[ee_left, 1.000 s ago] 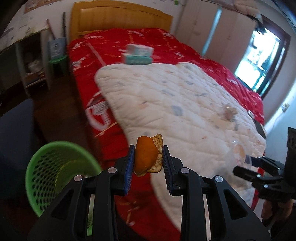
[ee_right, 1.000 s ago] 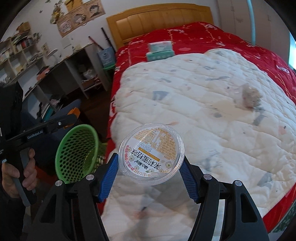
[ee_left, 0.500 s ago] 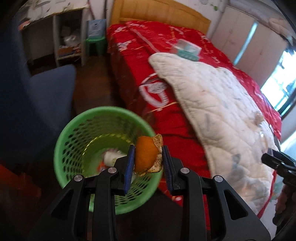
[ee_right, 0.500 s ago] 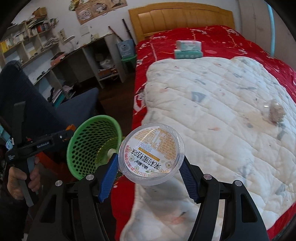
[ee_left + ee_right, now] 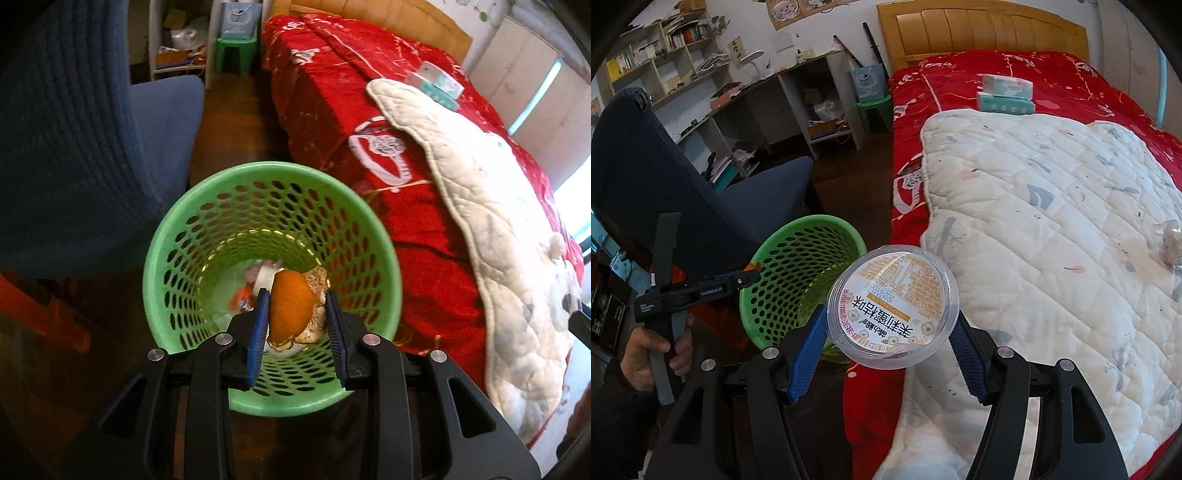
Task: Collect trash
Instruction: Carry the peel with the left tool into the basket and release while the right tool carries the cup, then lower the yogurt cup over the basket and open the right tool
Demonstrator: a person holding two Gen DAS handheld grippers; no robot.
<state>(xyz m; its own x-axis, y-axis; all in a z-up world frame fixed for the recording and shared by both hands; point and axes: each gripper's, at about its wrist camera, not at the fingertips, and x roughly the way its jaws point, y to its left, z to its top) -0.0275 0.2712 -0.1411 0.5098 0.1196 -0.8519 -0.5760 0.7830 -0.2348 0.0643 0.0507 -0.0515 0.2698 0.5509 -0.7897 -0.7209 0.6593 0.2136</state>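
Left gripper (image 5: 297, 325), jaws clamped on an orange peel (image 5: 290, 308), hung over the green basket (image 5: 207, 206) beside the bed (image 5: 912, 206); right gripper (image 5: 892, 356) jaws gripped a clear plastic lid (image 5: 892, 308) above the bed's edge.

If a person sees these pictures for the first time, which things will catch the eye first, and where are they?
The orange peel, clamped in the left gripper, hangs right above the open green basket on the floor beside the bed. The right gripper holds a clear round lid with a printed label, over the edge of the red blanket.
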